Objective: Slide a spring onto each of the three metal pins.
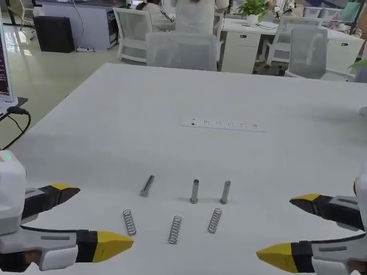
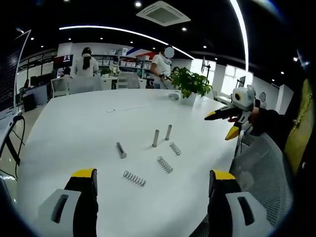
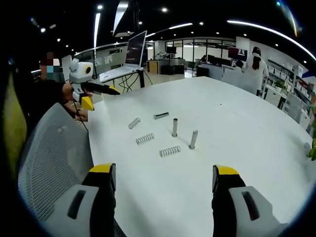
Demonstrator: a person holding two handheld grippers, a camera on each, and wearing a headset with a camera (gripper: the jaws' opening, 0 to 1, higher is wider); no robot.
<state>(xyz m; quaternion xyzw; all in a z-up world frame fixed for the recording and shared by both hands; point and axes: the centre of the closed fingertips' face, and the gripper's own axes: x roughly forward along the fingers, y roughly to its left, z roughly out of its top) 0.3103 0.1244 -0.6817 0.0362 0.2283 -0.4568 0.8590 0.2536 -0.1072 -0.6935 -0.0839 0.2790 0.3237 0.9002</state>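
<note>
**A:** What is nearest to you?

**B:** My two grippers, low at the near edge of the table. My left gripper has its jaws wide apart and it holds nothing. My right gripper is the same: jaws apart, with no thing in them.

**A:** And the springs?

**B:** They lie flat on the table between my grippers, in a row, each one apart from the others. There is the left spring, the middle spring and the right spring. Neither gripper touches them.

**A:** Where are the pins?

**B:** Just behind the springs. The left pin lies on its side, a little slanted. The middle pin and the right pin stand upright, near each other. All three pins are bare.

**A:** Do the gripper views say the same?

**B:** Yes. In the left gripper view the springs and pins are ahead of my open jaws, and the right gripper shows at the right side, also open. In the right gripper view the left gripper shows at the left, by the table edge, with its jaws apart.

**A:** What is farther away?

**B:** A flat socket strip sits in the middle of the table. Beyond the table are chairs, and far at the back a plant.
</note>
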